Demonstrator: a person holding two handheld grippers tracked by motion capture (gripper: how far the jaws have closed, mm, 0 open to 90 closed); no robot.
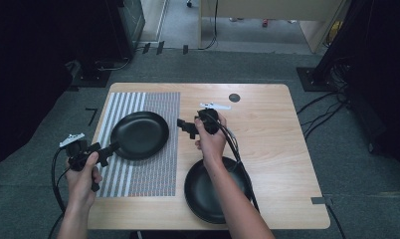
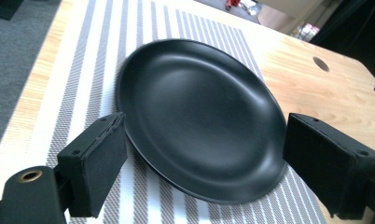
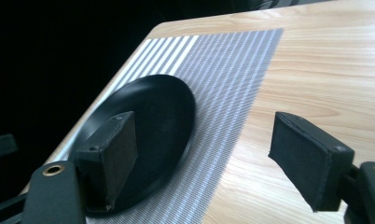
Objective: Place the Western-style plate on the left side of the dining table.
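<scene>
A black plate [image 1: 140, 135] is seen lying flat on a striped grey-and-white placemat [image 1: 153, 174], which covers the left part of a light wooden table [image 1: 272, 144]. In the left gripper view the plate [image 2: 199, 119] is shown resting on the placemat [image 2: 83, 70], its near rim lying between the two black jaws without being pressed by either. The left gripper [image 1: 106, 151] is held just beside the plate's near left edge, with its jaws spread apart and nothing clamped. The right gripper [image 1: 186, 127] is held just to the right of the plate, above the placemat's right border, its jaws likewise standing wide apart and empty. In the right gripper view the plate [image 3: 148, 135] is seen past the left-hand jaw, on the placemat [image 3: 232, 79], while bare table [image 3: 325, 70] lies past the other jaw. A second black plate [image 1: 200, 191] is found on the bare wood near the front edge of the table, partly covered by the right forearm and well apart from the first. A small dark round hole [image 1: 234, 97] is set into the tabletop towards its far edge.
</scene>
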